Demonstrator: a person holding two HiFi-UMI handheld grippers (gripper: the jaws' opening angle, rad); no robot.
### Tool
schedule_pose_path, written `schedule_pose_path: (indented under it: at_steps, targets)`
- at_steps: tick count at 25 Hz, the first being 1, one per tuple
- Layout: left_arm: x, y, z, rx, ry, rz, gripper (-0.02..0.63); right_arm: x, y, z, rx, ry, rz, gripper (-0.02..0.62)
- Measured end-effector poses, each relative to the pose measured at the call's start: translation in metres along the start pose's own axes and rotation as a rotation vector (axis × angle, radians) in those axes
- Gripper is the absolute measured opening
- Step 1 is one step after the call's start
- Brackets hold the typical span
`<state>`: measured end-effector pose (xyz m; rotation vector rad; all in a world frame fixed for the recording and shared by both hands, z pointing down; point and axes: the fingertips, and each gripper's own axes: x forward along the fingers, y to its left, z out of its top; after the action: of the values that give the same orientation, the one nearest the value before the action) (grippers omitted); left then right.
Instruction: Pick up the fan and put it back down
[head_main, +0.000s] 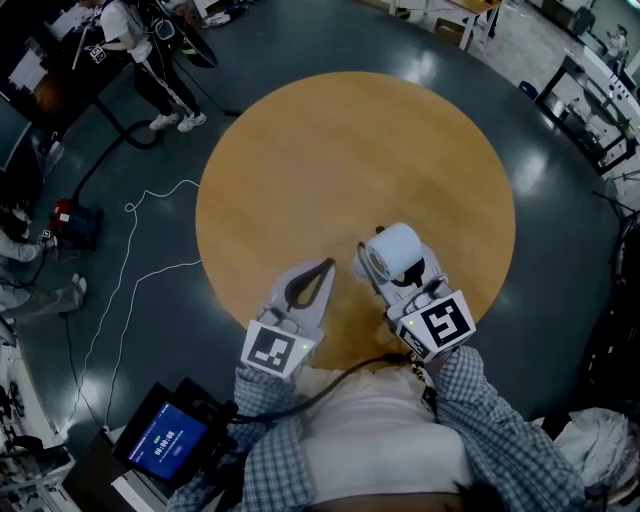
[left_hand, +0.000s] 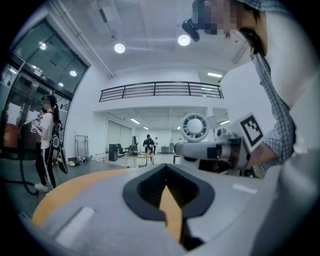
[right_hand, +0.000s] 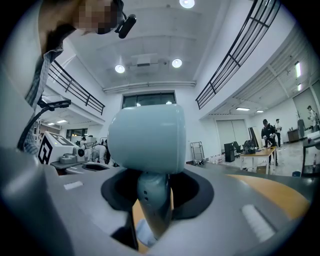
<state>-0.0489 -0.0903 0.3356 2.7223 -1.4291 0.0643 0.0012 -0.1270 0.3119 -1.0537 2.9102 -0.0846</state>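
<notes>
The round desk (head_main: 330, 140) was a warm ochre tan, set against a dark blue-grey floor (head_main: 560, 240). The fan (head_main: 393, 250) was a pale bluish white, its stem a shade greyer. The left gripper (head_main: 325, 268) and right gripper (head_main: 392, 283) were light grey with black linings, each bearing a white cube (head_main: 445, 322) printed with black squares. The person's sleeve (head_main: 505, 425) was checked blue and white.

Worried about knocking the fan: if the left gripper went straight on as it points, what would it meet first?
Likely nothing: the left gripper points out over the table, with the fan off to its right. Depth is hard to judge.
</notes>
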Motion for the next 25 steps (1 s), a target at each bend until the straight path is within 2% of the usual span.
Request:
schedule_pose_path:
  at_steps: [8,15,19,25]
  targets:
    - [0.002,0.001,0.001,-0.013,0.009,0.004,-0.002,-0.001,-0.001,-0.001,-0.004,0.005,0.001,0.14]
    - [0.0,0.014,0.011,-0.04,-0.02,0.076,0.0,0.0,0.001,-0.004,-0.007,0.01,0.008,0.141]
    - [-0.001,0.019,0.009,-0.047,-0.007,0.103,0.0,0.0,0.002,-0.004,-0.01,0.01,0.009,0.14]
    - [0.001,0.01,0.005,-0.028,-0.032,0.059,-0.002,-0.001,0.0,-0.005,-0.013,0.011,0.003,0.14]
